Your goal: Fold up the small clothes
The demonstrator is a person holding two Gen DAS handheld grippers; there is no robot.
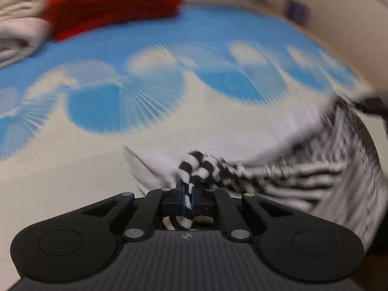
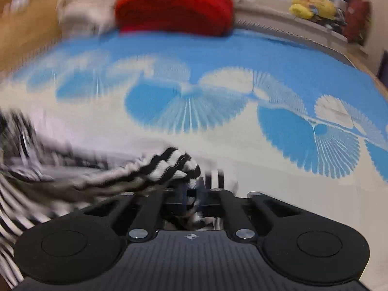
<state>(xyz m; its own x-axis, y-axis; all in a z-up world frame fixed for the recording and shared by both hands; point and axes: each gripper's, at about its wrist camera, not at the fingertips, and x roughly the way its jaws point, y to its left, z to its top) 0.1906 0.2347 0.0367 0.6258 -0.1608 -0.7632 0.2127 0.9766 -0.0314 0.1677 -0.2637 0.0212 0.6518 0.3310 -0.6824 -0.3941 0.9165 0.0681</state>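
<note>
Left gripper [image 1: 188, 194] clamped on striped garment [image 1: 291, 177], right gripper [image 2: 191, 191] likewise, low over patterned cloth [image 1: 145, 92].

Bright, motion-blurred, fisheye-warped edges

**Patterned cloth surface with folded stacks at the far edge**

A blue and cream cloth [image 2: 242, 55] printed with fan-like circles covers the flat surface; what lies beneath it cannot be told. At its far side rests a folded red garment [image 2: 173, 8], and just beside it, touching, a pile of folded cream-white clothes [image 1: 20, 21]. Nearer, a black-and-white striped garment [image 1: 303, 181] lies partly on the cloth, blurred.
</note>
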